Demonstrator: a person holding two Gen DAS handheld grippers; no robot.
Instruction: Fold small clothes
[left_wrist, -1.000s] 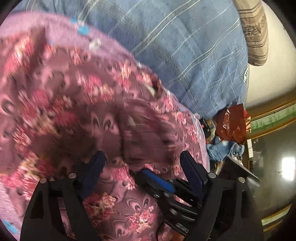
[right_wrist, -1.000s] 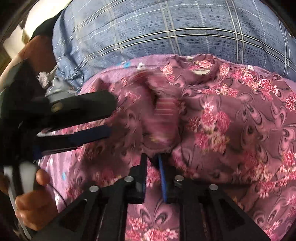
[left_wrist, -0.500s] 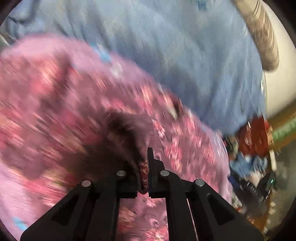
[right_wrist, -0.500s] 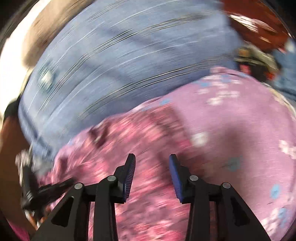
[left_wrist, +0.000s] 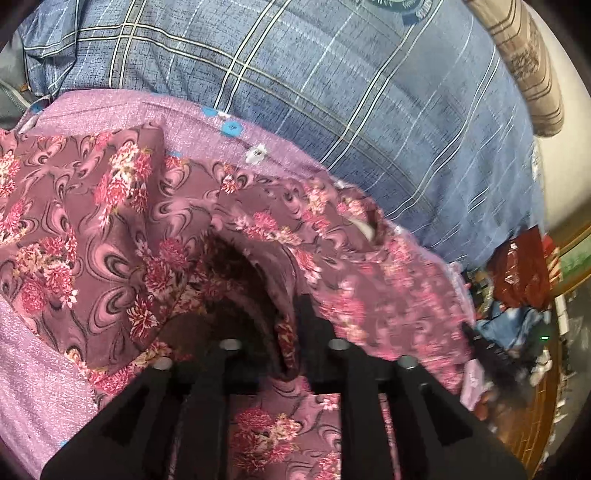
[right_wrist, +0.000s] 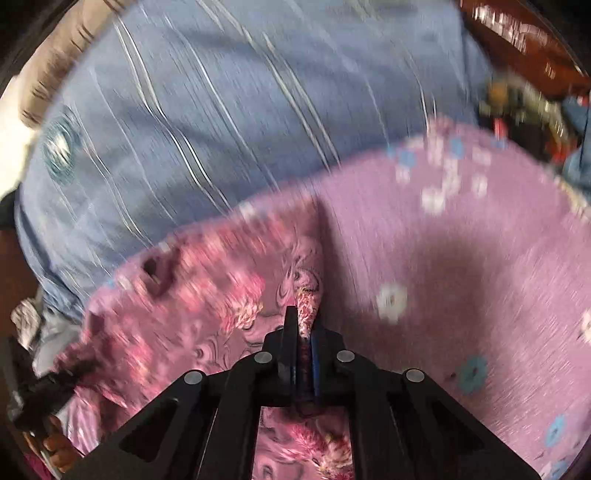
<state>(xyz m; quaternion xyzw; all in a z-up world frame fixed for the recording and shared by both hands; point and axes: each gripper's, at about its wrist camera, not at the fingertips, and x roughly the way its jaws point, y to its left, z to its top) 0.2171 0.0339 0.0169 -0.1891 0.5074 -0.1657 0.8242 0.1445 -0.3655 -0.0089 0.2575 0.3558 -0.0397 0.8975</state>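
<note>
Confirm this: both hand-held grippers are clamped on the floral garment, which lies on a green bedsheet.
Not quite. The sheet under the floral garment is lilac-pink, not green, as the right wrist view shows. Both the left hand-held gripper and right hand-held gripper are clamped on the garment.

Garment (left_wrist: 110, 229) on sheet (right_wrist: 461, 258), blanket (left_wrist: 332, 92) behind

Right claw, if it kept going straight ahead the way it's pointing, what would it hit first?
The right claw is shut on the floral garment, so that fabric comes first. Beyond it lies the lilac sheet, then probably the blue plaid cloth; blur makes depth uncertain.
</note>
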